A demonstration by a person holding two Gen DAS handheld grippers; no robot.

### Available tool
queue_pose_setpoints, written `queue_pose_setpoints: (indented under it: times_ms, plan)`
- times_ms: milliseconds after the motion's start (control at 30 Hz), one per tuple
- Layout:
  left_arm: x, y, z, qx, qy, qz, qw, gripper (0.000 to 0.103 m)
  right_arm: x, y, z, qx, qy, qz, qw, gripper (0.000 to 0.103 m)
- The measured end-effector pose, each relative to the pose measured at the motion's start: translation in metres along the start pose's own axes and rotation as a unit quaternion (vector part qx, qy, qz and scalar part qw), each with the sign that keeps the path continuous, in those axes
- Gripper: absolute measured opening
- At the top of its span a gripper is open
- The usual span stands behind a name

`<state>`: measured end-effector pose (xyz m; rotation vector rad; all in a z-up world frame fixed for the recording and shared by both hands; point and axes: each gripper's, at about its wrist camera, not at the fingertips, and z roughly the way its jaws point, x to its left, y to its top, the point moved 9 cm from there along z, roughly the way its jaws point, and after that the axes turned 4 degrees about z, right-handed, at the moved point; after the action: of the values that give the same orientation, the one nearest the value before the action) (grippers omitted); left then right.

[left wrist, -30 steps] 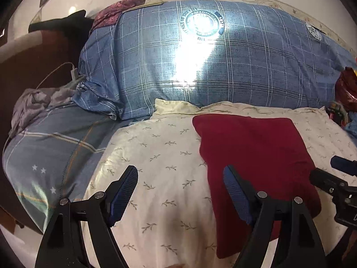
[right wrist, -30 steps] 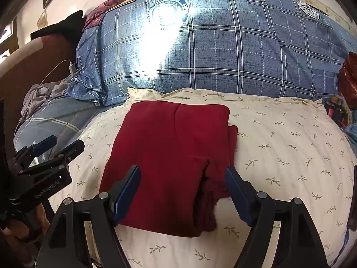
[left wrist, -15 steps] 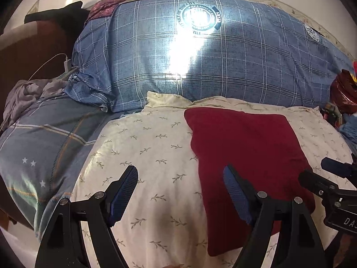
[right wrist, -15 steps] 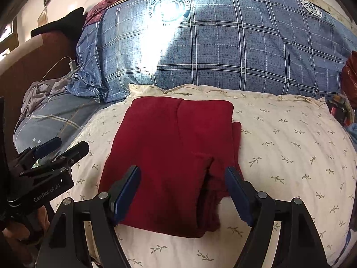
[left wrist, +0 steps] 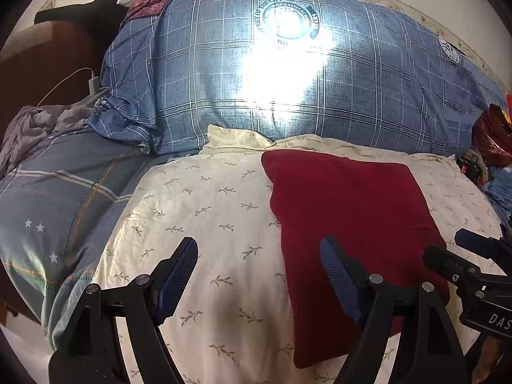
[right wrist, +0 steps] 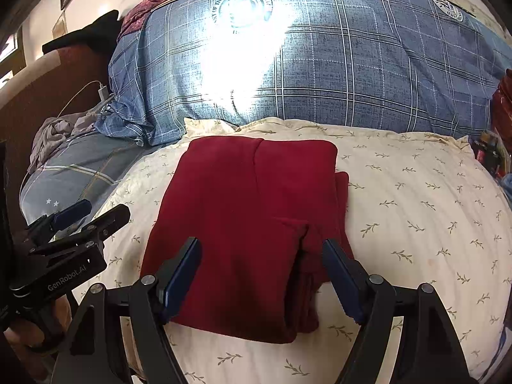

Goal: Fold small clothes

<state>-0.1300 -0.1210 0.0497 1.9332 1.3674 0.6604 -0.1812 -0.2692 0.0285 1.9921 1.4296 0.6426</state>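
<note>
A dark red garment [right wrist: 252, 217] lies folded in a rectangle on the cream leaf-print pillow [right wrist: 416, 211]; its right edge shows stacked layers. In the left wrist view the garment [left wrist: 348, 220] lies right of centre. My right gripper [right wrist: 260, 272] is open and empty, hovering over the garment's near edge. My left gripper [left wrist: 257, 275] is open and empty over the bare pillow [left wrist: 204, 224], just left of the garment. Each gripper shows at the edge of the other's view, the left one [right wrist: 86, 217] and the right one [left wrist: 460, 252].
A large blue plaid pillow [left wrist: 288, 83] stands behind the cream one. A blue-grey sheet [left wrist: 60, 198] and crumpled grey cloth [left wrist: 35, 124] lie left, with a white charger cable [left wrist: 92, 80]. Red and dark items [left wrist: 489, 134] sit at far right.
Both grippers have drawn back slightly toward me, so the garment sits a little farther in view. The garment has not moved. Both stay open.
</note>
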Motion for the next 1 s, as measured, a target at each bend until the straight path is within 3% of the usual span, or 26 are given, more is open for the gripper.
queue_pose_setpoints:
  times_ms: [1000]
  plan:
    - [-0.002, -0.002, 0.016, 0.014, 0.001, -0.009, 0.9999, 0.079, 0.004, -0.003, 0.016, 0.017, -0.001, -0.008, 1.0, 0.079]
